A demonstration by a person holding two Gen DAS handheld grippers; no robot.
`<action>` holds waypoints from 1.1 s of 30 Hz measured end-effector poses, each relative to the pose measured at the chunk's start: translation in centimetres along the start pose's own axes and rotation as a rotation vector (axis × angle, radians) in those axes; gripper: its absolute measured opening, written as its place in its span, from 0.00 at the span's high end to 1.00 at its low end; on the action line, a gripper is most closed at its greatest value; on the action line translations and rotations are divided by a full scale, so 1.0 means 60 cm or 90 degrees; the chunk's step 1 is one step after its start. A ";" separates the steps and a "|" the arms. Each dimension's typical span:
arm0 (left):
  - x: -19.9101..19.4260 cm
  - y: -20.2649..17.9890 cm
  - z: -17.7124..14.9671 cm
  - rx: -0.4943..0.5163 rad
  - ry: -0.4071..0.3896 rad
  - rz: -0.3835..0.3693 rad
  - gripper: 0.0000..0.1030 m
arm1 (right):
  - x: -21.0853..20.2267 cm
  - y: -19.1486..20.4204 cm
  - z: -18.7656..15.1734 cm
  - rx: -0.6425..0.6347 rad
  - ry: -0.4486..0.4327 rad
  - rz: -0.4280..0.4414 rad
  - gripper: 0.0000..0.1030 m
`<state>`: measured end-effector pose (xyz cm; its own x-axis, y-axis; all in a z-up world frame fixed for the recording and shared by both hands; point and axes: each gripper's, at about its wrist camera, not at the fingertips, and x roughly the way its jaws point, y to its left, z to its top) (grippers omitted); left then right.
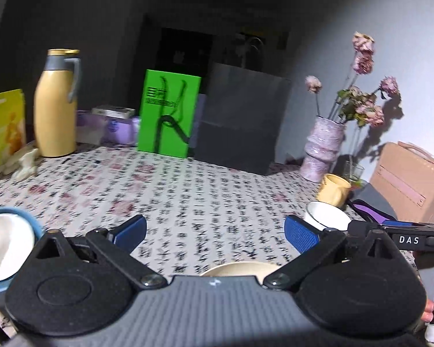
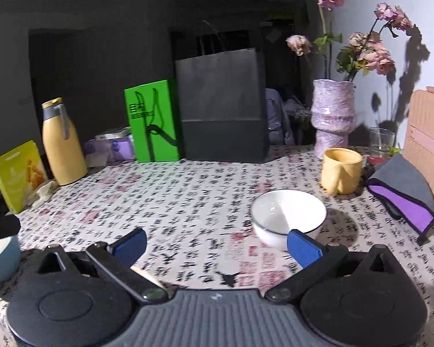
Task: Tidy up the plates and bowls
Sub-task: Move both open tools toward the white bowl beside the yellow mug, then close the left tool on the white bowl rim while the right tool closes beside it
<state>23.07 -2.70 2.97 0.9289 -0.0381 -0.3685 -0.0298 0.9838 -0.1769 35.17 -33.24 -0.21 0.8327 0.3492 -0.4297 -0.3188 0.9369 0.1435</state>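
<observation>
Just ahead — white bowl (image 2: 288,217) touching right tool (image 2: 217,245).

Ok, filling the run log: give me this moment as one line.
left gripper open, empty | right gripper open, empty | white bowl on table by right gripper | blue bowl far left

White bowl (image 2: 288,217) upright on the patterned cloth, empty, dark thin rim line, just beyond my right gripper's right finger. Blue bowl (image 1: 7,245) with white inside sits at far left, upright; my right view shows its teal outside at the left edge, partly hidden. Cream plate or dish (image 1: 240,269) lies low under my left gripper, only its rim showing.
</observation>
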 end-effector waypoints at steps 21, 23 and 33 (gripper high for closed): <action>0.189 -0.156 0.079 0.007 0.134 -0.040 0.00 | 0.171 -0.176 0.106 0.156 0.131 -0.003 0.00; 0.211 -0.176 0.084 0.010 0.151 -0.033 0.00 | 0.191 -0.189 0.104 0.167 0.143 -0.004 0.00; 0.336 -0.230 0.068 0.015 0.249 0.014 0.00 | 0.250 -0.258 0.072 0.246 0.143 0.001 0.00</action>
<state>43.70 -16.34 1.69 0.7176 -0.0765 -0.6922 -0.0355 0.9886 -0.1460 54.55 -42.45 -5.05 0.6996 0.3782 -0.6062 -0.0918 0.8890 0.4487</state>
